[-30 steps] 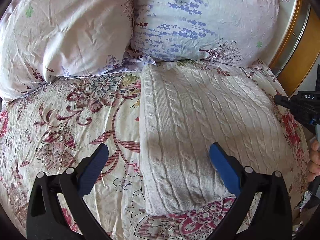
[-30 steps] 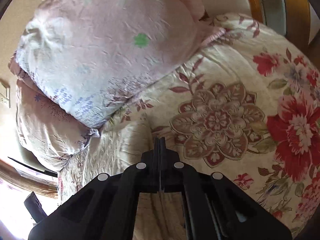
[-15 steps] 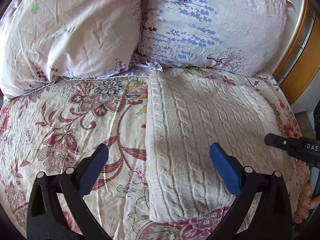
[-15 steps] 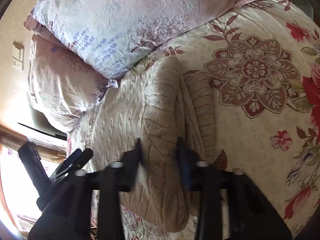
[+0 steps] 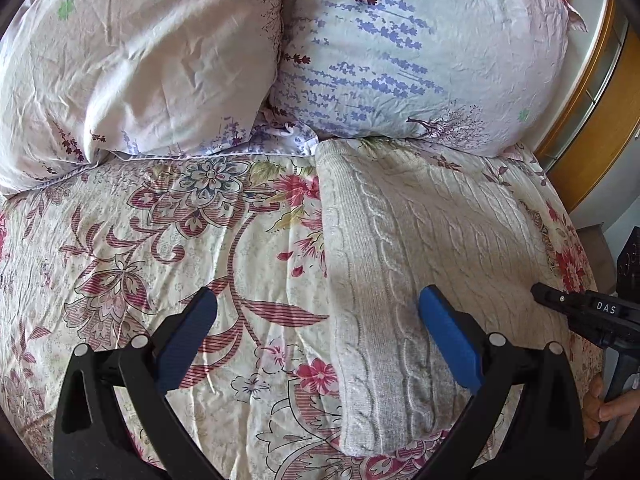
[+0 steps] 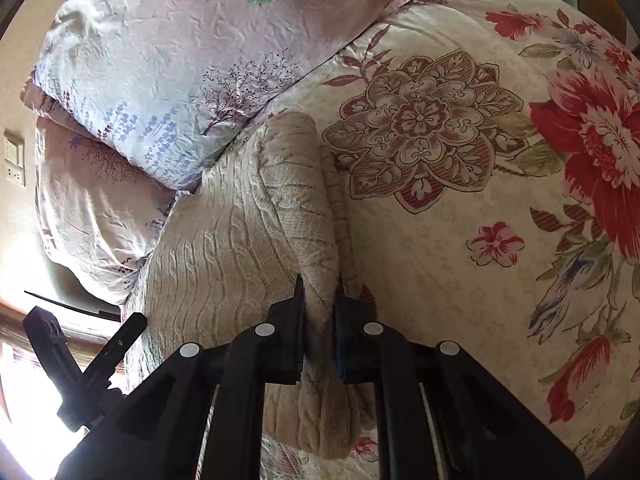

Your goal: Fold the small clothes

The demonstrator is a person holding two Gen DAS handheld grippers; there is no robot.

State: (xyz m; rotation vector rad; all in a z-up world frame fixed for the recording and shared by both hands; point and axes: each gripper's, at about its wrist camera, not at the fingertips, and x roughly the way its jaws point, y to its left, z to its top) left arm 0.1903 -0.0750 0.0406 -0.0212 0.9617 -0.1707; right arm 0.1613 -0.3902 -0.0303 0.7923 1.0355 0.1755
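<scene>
A folded cream cable-knit sweater (image 5: pixel 420 264) lies on the floral bedspread (image 5: pixel 160 240), its far end against the pillows. My left gripper (image 5: pixel 316 320) is wide open above the sweater's left edge, its right blue pad (image 5: pixel 448 336) over the knit. In the right wrist view the right gripper (image 6: pixel 318 312) is shut on the sweater's (image 6: pixel 240 220) thick folded right edge, with the knit pinched between the pads. The right gripper also shows in the left wrist view (image 5: pixel 588 312) at the sweater's right side.
Two floral pillows (image 5: pixel 140 60) (image 5: pixel 420 52) lie at the head of the bed. A wooden headboard frame (image 5: pixel 592 92) stands at the right. The bedspread (image 6: pixel 460 200) stretches right of the sweater. A wall switch (image 6: pixel 14 160) is at far left.
The right gripper opened, came to the sweater's right edge and closed on the fold. The left gripper stayed open and drifted slightly.
</scene>
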